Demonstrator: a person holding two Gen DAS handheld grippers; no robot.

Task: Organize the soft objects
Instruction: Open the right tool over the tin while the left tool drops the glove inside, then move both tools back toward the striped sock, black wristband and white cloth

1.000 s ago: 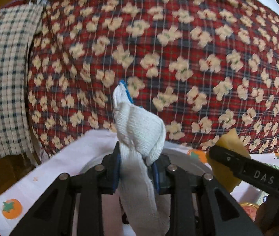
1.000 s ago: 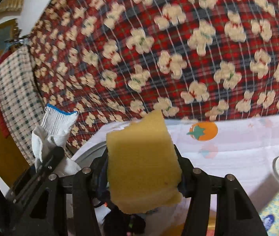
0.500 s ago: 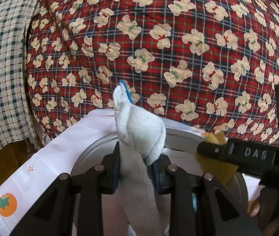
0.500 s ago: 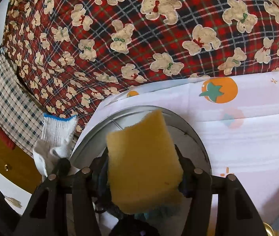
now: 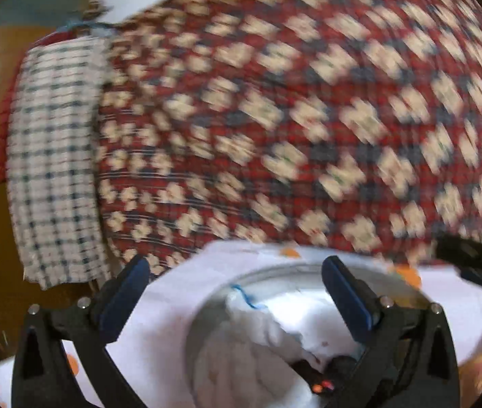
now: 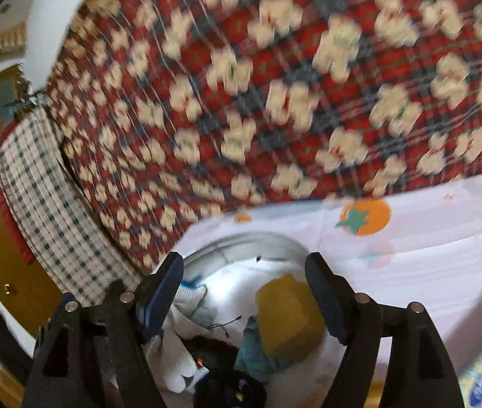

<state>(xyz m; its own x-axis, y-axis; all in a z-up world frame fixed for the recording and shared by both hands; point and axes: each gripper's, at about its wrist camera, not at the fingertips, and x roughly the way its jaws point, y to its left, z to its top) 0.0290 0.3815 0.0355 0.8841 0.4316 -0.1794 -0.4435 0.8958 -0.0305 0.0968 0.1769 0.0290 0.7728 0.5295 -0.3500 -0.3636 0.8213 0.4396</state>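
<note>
Left wrist view: the largest thing in sight is the red plaid cloth (image 5: 308,119) with pale figures, hanging as a backdrop, with a checked towel (image 5: 57,156) draped at its left edge. Below lies a white tablecloth (image 5: 173,292) printed with orange fruit, and on it a round metal basin (image 5: 274,272) — evidently the collecting place for the soft items. The white knitted glove (image 5: 251,336), blue-trimmed at the cuff, lies inside the basin. The left gripper (image 5: 237,292) stands over it; its jaws have just been opening and are now spread wide, touching nothing, which fits a release into the basin.

In the right wrist view the yellow sponge (image 6: 288,316) rests in the same basin, on white fabric and beside a teal cloth (image 6: 254,346), with the glove at the left. The right gripper (image 6: 244,292) has likewise just been opening; its jaws stand apart on either side of the sponge, not pressing it. Both views are blurred. Judgement: both items delivered — withdrawal of the grippers is the likely next step.
</note>
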